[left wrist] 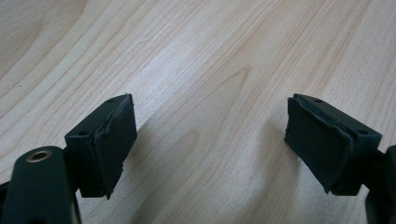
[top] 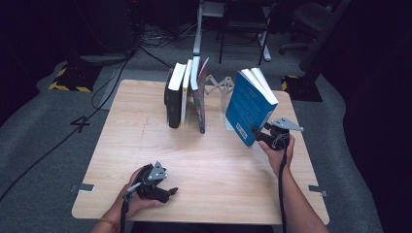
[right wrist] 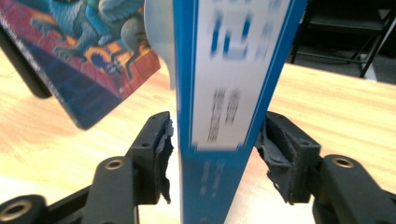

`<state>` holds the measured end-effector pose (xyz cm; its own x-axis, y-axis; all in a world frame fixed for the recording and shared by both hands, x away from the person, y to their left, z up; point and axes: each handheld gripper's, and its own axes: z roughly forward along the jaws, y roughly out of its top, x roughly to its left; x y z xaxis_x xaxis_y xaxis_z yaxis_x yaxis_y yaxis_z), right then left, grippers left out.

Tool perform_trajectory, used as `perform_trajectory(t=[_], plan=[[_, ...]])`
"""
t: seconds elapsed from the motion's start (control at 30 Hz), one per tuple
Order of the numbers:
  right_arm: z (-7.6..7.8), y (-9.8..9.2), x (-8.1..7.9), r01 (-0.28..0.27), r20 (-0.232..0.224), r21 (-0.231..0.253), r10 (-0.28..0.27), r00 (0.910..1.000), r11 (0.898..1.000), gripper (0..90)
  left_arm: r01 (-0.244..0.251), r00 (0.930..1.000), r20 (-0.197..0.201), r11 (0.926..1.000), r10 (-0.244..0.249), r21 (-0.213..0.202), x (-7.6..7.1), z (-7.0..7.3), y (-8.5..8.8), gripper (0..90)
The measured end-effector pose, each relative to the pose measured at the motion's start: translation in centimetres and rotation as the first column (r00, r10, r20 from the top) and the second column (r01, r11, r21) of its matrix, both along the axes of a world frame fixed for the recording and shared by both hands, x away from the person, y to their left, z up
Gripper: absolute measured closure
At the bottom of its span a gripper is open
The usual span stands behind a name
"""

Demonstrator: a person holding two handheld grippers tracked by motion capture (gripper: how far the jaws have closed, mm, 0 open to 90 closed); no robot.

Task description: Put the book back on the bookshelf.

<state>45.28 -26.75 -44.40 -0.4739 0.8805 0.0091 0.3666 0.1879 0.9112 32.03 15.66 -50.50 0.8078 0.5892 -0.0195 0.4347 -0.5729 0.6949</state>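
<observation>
A blue book [top: 248, 107] stands tilted at the table's right, its white pages up and its lower corner by my right gripper [top: 257, 134]. In the right gripper view the blue and white spine [right wrist: 224, 70] runs upright between the jaws of the right gripper [right wrist: 215, 149]; the pads sit close on either side, with a thin gap on the left. My left gripper [top: 170, 192] rests low near the table's front edge. Its jaws [left wrist: 210, 140] are wide apart over bare wood with nothing between them.
A row of upright books [top: 184, 97] stands at the back middle of the wooden table [top: 218, 170], the nearest with a colourful cover [right wrist: 84, 56]. A white bookend [top: 226, 94] stands behind the blue book. Chairs and cables lie on the floor beyond.
</observation>
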Motion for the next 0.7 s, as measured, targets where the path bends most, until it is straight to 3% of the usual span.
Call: perform_trajectory(t=[0.3,0.33,0.47,0.6,0.63,0.7], plan=[[-2.3,0.6,0.4,-0.033,-0.026,-0.016,0.033,0.9991,0.999,52.2,-0.001,1.0000,0.000,1.0000,0.001,0.000,0.0,0.0,0.0,16.9],[-2.5,0.6,0.5,-0.023,-0.026,-0.013,0.023,0.9994,1.000,56.6,-0.001,1.0000,0.000,1.0000,0.001,0.000,0.0,0.0,0.0,16.9],[-2.9,1.0,1.1,0.011,-0.030,0.027,-0.011,0.9995,1.000,60.2,0.000,1.0000,-0.001,1.0000,0.000,0.001,0.0,0.0,0.0,16.8],[-2.9,2.1,1.2,0.057,-0.027,0.024,-0.057,0.9980,0.998,60.9,0.005,1.0000,0.001,1.0000,-0.005,0.002,0.1,0.0,0.0,16.6],[-2.8,3.1,1.4,0.096,-0.026,0.017,-0.096,0.9951,0.995,61.1,0.006,1.0000,0.001,1.0000,-0.006,0.002,0.1,0.0,0.0,16.5],[-2.8,3.5,1.6,0.105,-0.026,0.011,-0.105,0.9942,0.994,61.1,0.005,1.0000,0.001,1.0000,-0.005,0.002,0.1,0.0,0.0,16.5]])
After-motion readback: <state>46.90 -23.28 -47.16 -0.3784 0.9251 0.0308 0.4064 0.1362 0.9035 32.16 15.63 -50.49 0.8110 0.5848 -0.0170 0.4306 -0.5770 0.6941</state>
